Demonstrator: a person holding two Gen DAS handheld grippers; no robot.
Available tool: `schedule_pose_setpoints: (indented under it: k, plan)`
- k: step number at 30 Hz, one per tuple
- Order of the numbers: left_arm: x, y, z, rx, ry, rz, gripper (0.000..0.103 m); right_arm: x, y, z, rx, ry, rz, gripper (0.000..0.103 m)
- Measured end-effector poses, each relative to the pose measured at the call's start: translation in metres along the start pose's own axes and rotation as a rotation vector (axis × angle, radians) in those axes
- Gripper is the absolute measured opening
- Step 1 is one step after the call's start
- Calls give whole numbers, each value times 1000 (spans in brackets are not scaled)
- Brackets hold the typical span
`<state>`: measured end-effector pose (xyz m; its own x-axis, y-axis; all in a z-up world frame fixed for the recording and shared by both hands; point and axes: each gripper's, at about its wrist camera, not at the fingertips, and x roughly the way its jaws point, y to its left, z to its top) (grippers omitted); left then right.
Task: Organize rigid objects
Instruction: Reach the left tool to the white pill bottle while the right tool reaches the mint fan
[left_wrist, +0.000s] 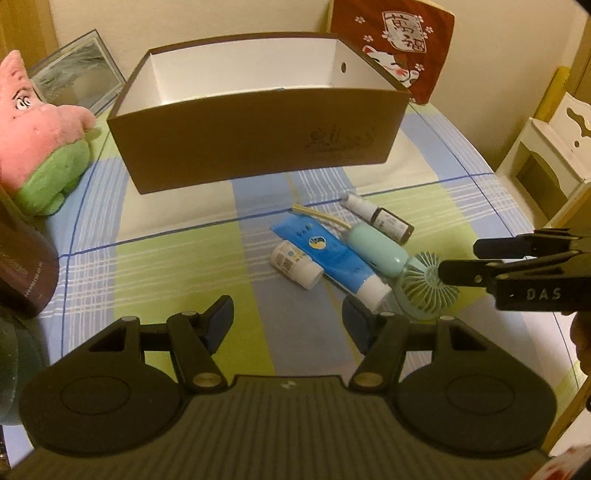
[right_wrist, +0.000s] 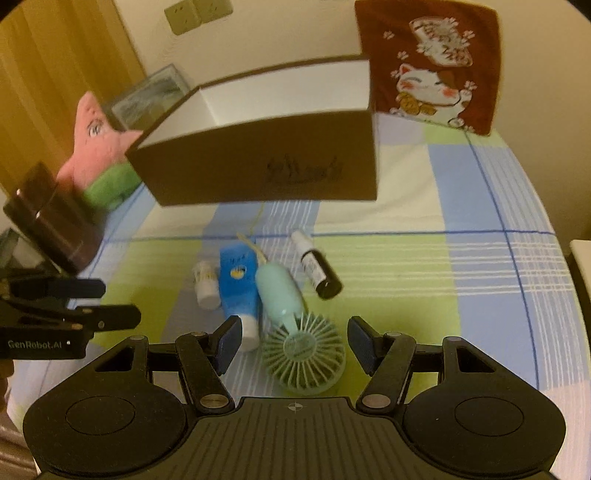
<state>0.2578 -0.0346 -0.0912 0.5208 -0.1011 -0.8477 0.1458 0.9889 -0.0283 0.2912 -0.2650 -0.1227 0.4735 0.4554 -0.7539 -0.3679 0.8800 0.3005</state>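
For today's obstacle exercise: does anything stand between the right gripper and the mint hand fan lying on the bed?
Nothing visible does. The right gripper is open, and the fan head lies in the gap between its fingers. The blue tube lies touching the fan's left side, not across the approach.

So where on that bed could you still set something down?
Bare blanket lies between the brown box and the plush star, and right of the dark bottle. Around the fan and blue tube it's crowded.
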Motion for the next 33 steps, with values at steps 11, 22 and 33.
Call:
schedule_pose_setpoints:
  k: [11, 22, 33]
  plan:
    - [21, -7, -6, 23, 25, -20, 62, 19, -4, -6, -63, 57, -19, 63]
    - [39, -6, -6, 41, 29, -31, 62, 35, -3, -3, -104, 82, -12, 63]
    - [59, -6, 0, 84, 24, -33, 59, 63, 15, 12, -238, 104, -26, 55]
